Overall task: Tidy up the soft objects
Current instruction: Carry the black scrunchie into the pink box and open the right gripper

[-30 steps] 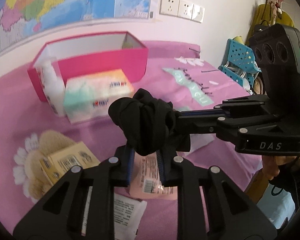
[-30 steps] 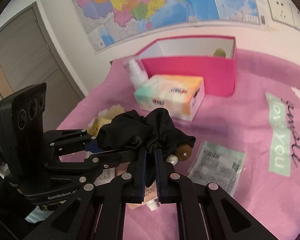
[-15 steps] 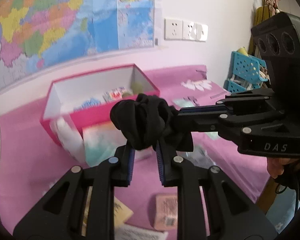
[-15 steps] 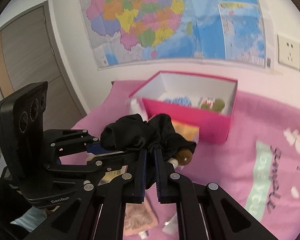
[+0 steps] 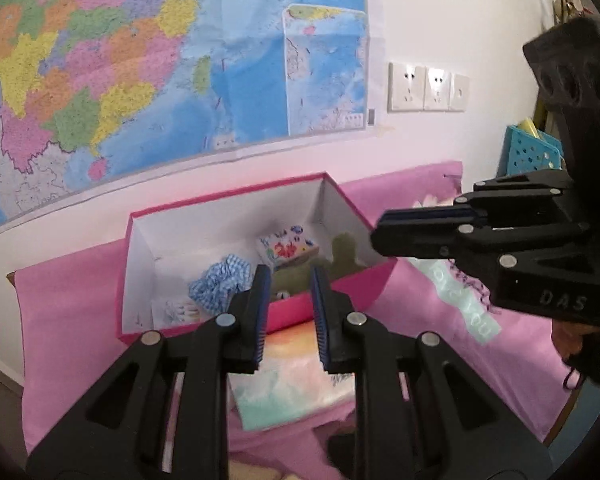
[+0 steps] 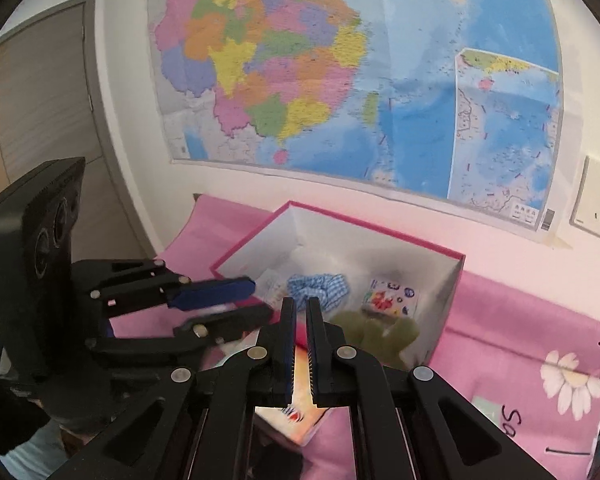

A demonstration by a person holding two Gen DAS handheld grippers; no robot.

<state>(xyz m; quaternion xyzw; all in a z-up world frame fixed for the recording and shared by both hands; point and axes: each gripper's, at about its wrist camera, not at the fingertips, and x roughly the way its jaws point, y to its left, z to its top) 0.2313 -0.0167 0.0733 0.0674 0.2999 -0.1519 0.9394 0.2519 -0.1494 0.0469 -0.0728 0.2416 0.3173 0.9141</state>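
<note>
Glossy wall map (image 5: 172,60), pink box (image 5: 340,286) (rectangular, white-lined)

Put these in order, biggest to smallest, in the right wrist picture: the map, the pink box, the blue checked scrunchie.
1. map
2. pink box
3. blue checked scrunchie
That is only how they look; nearness could change it.

Pastel tissue pack (image 5: 296,384) at the pink bed's near edge is smeared by blur, its print unreadable, and the left tongs (image 5: 287,300) cover its middle. In the right view the same pack (image 6: 300,412) shows only as a sliver behind the right tongs (image 6: 300,320). Inside the pink open cardboard box (image 6: 452,280), the olive-green soft lump (image 6: 376,336) is too blurred to identify. The box's near wall hides its floor there.
</note>
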